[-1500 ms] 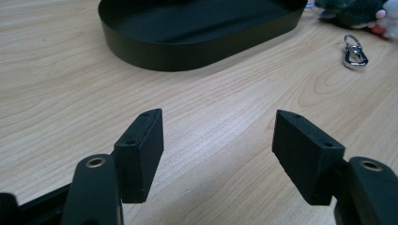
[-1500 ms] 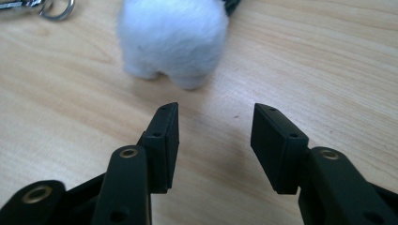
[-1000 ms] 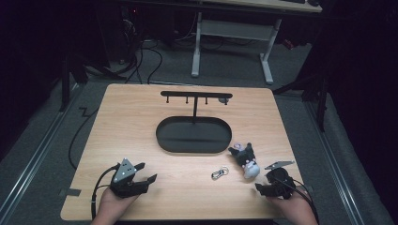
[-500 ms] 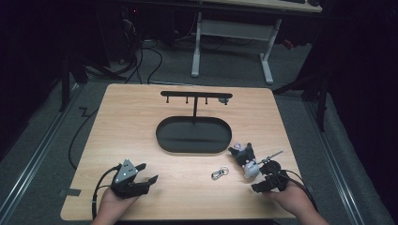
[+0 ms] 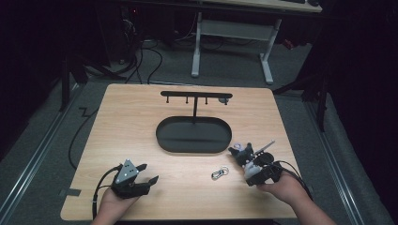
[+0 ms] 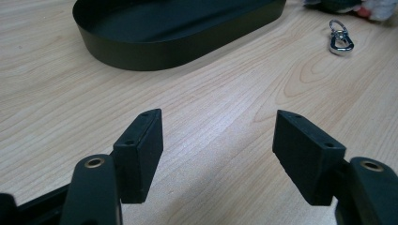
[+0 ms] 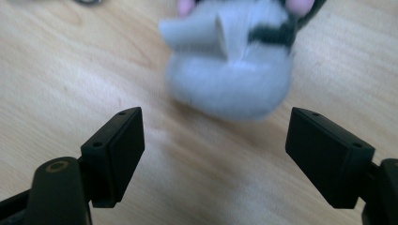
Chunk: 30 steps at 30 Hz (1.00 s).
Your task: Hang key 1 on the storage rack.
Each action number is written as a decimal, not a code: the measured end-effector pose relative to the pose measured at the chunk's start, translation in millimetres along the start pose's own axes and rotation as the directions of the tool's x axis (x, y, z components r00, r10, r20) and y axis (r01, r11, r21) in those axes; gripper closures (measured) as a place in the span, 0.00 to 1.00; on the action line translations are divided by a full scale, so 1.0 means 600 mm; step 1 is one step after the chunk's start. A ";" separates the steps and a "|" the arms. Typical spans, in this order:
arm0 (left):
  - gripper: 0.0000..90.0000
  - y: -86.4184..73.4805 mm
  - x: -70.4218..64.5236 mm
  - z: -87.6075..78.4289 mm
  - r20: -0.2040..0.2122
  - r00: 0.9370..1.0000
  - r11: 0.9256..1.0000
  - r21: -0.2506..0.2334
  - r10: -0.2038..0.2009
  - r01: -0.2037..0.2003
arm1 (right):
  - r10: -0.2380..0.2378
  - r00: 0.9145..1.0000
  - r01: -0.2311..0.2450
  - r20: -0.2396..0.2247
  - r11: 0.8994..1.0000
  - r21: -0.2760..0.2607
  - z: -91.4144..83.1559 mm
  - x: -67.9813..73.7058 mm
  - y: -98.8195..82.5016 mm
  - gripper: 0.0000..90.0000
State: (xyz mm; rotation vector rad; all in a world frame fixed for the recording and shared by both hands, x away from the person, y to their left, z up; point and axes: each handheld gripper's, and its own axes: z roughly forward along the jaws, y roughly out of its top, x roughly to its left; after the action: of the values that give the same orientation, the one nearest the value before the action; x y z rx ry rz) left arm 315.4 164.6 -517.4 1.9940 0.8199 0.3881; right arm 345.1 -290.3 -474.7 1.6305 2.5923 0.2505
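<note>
Right tongs (image 7: pixel 213 157) now nearer the blurred, edge-cropped plush toy (image 7: pixel 232 75), jaws apart; left tongs (image 6: pixel 218 157) likewise apart.

High view: above the near edge, looking forward and down over the whole light wooden surface (image 5: pixel 141 122).
Left gripper view: low, close, facing the black oval metal tray (image 6: pixel 155 42).
Right gripper view: low, very close to a blurred grey-and-white plush toy (image 7: pixel 234 79).
Shared: tray (image 5: pixel 193 136), plush toy (image 5: pixel 246 157).

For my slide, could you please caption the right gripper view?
Open right claw facing a fluffy grey plush toy on the wooden table.
</note>
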 end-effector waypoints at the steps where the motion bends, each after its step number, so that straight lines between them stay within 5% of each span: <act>1: 0.38 0.000 0.000 0.000 0.001 1.000 1.000 0.001 0.001 -0.001 | 0.004 1.000 -0.004 0.000 1.000 -0.004 0.000 -0.001 0.003 0.22; 9: 0.38 0.000 -0.001 0.001 0.005 1.000 1.000 0.000 0.009 -0.009 | 0.067 0.997 -0.068 -0.046 0.997 -0.032 0.001 -0.008 0.032 0.22; 15: 0.38 0.000 -0.001 0.001 0.008 1.000 1.000 -0.001 0.015 -0.015 | 0.088 0.995 -0.089 -0.043 0.996 -0.005 0.020 -0.011 0.041 0.23; 24: 0.38 0.000 0.000 0.002 0.008 1.000 1.000 0.002 0.014 -0.014 | 0.095 0.995 -0.095 -0.009 0.995 -0.032 0.025 -0.016 0.043 0.39; 30: 0.38 0.000 0.000 0.003 0.008 1.000 1.000 0.005 0.016 -0.016 | 0.101 0.994 -0.102 -0.037 0.994 -0.029 0.030 -0.021 0.040 0.45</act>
State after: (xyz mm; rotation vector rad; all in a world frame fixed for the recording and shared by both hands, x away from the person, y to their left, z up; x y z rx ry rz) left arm 316.1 163.4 -518.4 2.0071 0.8012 0.3868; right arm 374.6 -289.4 -488.8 1.7656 2.5203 0.3272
